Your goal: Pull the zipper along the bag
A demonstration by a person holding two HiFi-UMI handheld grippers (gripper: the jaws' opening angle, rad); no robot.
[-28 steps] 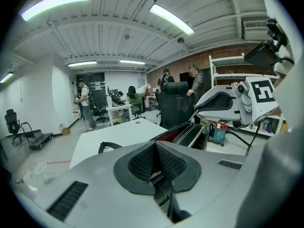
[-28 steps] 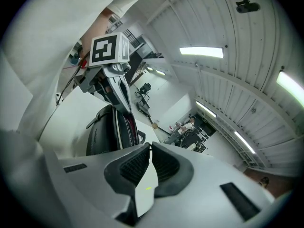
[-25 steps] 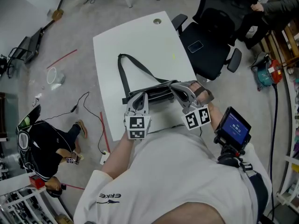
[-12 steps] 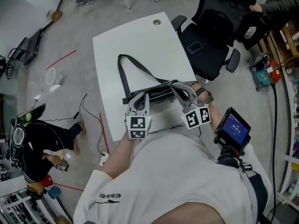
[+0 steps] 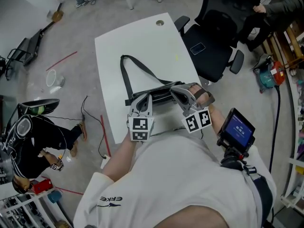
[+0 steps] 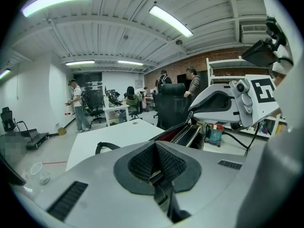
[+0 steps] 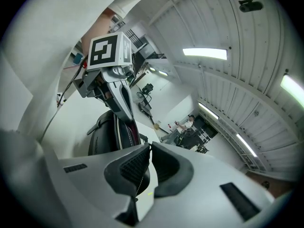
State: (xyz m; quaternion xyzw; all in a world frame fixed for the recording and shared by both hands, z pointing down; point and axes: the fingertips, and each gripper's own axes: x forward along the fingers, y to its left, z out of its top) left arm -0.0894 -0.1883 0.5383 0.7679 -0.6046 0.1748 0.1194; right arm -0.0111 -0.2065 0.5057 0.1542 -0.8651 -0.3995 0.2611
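Lying sideways on the bench (image 5: 137, 37), the bag (image 5: 159, 95) had the left tongs (image 5: 141, 101) pinching its left end and the right tongs (image 5: 177, 94) pinching the zipper (image 6: 184, 136) at its right end.

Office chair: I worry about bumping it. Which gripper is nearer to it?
Right. The right gripper is at the end of the bag toward the office chair; the left gripper is at its opposite end.

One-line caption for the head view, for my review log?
Both grippers work a black shoulder bag on a white table: left gripper clamps its strap, right gripper pinches the zipper pull.
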